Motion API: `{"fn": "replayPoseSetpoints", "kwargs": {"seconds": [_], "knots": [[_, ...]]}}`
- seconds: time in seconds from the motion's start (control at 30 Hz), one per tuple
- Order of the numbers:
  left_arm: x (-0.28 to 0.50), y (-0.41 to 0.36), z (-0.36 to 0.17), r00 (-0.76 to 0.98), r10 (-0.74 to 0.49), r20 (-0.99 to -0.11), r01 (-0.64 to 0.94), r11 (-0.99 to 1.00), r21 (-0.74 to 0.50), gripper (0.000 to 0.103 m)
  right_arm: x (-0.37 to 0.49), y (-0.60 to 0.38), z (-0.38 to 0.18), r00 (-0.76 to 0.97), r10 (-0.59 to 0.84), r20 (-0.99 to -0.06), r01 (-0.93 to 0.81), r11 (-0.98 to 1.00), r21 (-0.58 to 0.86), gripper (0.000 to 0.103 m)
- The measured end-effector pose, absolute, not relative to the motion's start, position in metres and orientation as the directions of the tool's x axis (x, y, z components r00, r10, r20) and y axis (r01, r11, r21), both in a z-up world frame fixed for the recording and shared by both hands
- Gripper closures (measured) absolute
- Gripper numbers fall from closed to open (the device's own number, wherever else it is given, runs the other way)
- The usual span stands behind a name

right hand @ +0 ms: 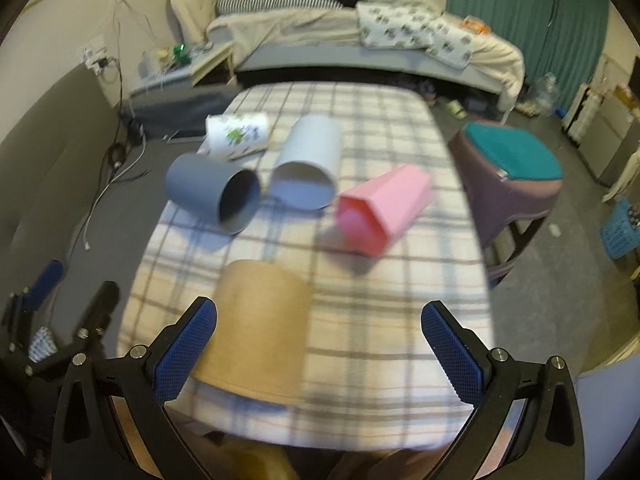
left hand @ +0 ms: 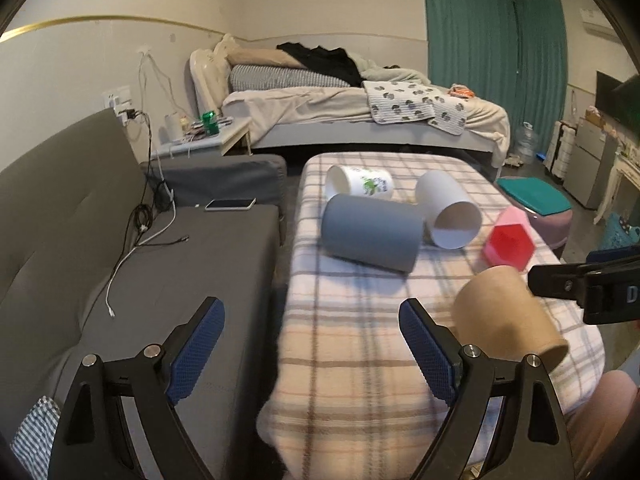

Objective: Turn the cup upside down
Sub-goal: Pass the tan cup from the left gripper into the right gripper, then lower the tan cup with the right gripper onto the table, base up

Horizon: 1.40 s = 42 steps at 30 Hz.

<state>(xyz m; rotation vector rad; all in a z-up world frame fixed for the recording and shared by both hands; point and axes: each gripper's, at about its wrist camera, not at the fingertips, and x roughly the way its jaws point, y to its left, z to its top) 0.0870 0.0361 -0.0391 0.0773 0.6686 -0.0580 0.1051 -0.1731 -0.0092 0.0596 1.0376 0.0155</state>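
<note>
On the plaid-covered table [right hand: 380,280], at about six o'clock in the right wrist view, the brown cup [right hand: 260,328] stood upside down with its closed base up and its wider rim on the cloth. The right gripper [right hand: 320,344] was spread wide, its left pad just beside the cup's wall, though whether the two touched could not be told; nothing was pinched between the fingers. The left gripper [left hand: 312,344] was likewise spread and empty, with the brown cup [left hand: 508,320] at about three o'clock from it. Farther up the table, toward twelve o'clock, four cups lay on their sides: a grey cup [right hand: 212,196], a white cup [right hand: 308,164] just beside it, a pink cup [right hand: 384,208] at two o'clock, and a printed cup [right hand: 236,134] behind the grey one. A phone [left hand: 231,204] lay on the grey sofa [left hand: 180,272] at nine o'clock.
</note>
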Motion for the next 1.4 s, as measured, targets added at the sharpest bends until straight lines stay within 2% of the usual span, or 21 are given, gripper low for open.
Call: {"fn": "replayPoseSetpoints", "kwargs": {"seconds": [0.3,0.4,0.47,0.53,0.67,0.87,1.0,1.17,1.4], "knots": [[0.101,0.056,-0.058,0.731,-0.037,-0.681,0.045,0.999,-0.006,0.011,0.153,-0.145,-0.052,0.324,0.060,-0.944,0.020,0.997,0.071,0.000],[0.102,0.057,-0.059,0.730,-0.044,-0.682,0.043,0.999,-0.019,0.011,0.161,-0.146,-0.065,0.272,0.105,-0.956,0.040,0.992,0.121,0.010],[0.102,0.057,-0.059,0.726,-0.048,-0.686,0.049,0.999,-0.018,0.011,0.163,-0.147,-0.072,0.243,0.127,-0.962,0.046,0.989,0.142,0.020],[0.103,0.055,-0.060,0.723,-0.049,-0.690,0.053,0.998,-0.016,0.011,0.161,-0.149,-0.077,0.229,0.154,-0.961,0.051,0.984,0.170,0.023],[0.103,0.052,-0.060,0.726,-0.051,-0.686,0.057,0.998,-0.013,0.011,0.156,-0.149,-0.070,0.243,0.175,-0.954,0.039,0.981,0.189,0.024],[0.100,0.045,-0.059,0.735,-0.039,-0.677,0.057,0.998,0.005,0.011,0.135,-0.157,-0.036,0.347,0.206,-0.915,-0.030,0.978,0.209,0.025],[0.099,0.039,-0.060,0.734,-0.027,-0.678,0.053,0.998,0.019,0.011,0.121,-0.156,-0.007,0.490,0.146,-0.860,-0.088,0.989,0.117,0.025],[0.099,0.036,-0.061,0.737,-0.022,-0.676,0.059,0.998,0.032,0.011,0.104,-0.150,0.023,0.694,0.038,-0.719,-0.108,0.993,-0.052,0.025],[0.100,0.037,-0.063,0.730,-0.019,-0.683,0.052,0.998,0.028,0.011,0.100,-0.158,0.017,0.770,0.037,-0.637,-0.089,0.995,-0.050,0.025]]}}
